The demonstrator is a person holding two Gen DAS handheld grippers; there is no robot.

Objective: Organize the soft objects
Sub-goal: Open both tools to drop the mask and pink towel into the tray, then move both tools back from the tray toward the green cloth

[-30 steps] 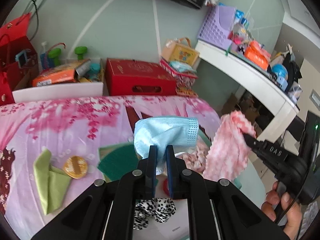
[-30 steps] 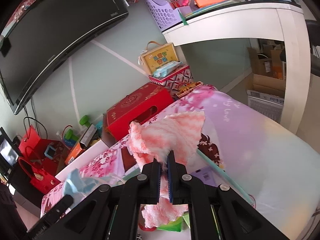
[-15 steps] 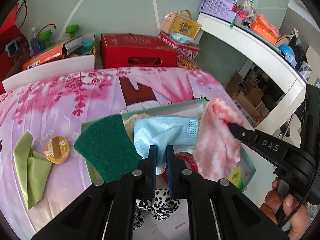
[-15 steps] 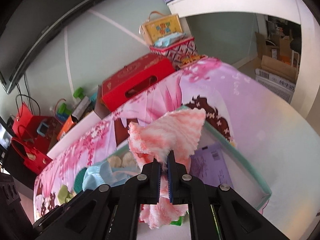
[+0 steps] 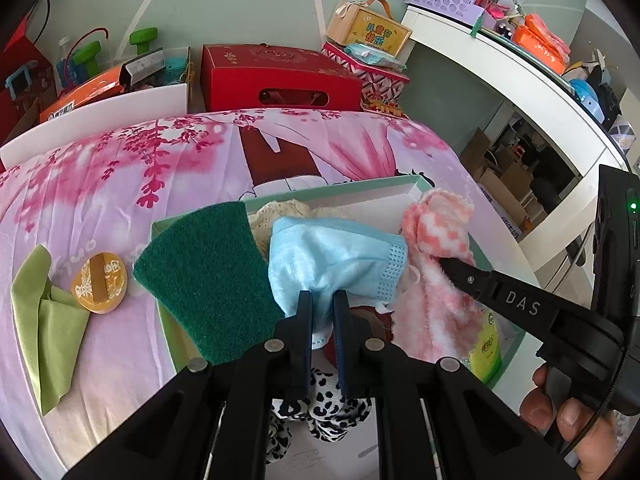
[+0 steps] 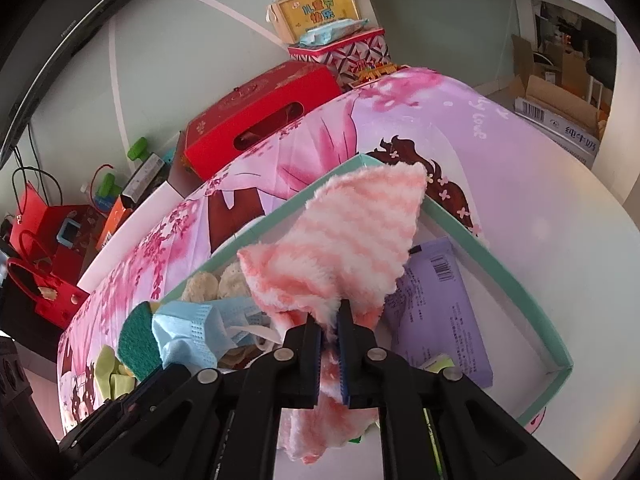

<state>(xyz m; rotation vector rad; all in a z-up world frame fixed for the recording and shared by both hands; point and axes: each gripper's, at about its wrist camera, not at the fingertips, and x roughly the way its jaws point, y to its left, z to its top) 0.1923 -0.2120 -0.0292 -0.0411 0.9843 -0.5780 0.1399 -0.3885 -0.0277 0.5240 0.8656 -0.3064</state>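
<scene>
A light blue face mask [image 5: 336,256] hangs from my left gripper [image 5: 322,296], which is shut on its lower edge, just above the teal-rimmed white box [image 5: 328,188]. A dark green scouring pad [image 5: 208,276] leans over the box's left rim beside the mask. My right gripper [image 6: 330,320] pinches a fluffy pink-and-white cloth [image 6: 344,240] over the same box [image 6: 500,264]; its jaws are opening slightly, with the cloth still pressed between the pads. In the left wrist view that cloth [image 5: 436,240] hangs right of the mask.
Inside the box lie a purple packet [image 6: 436,312], beige lace pads [image 6: 216,280] and a leopard-print item [image 5: 320,412]. A green cloth [image 5: 40,320] and a gold round tin [image 5: 99,282] lie on the pink sheet to the left. A red box [image 5: 276,76] stands behind.
Both grippers have sunk and tipped downward, bringing the mask and the pink cloth from above the bed down over the open box. Both items stay gripped.
</scene>
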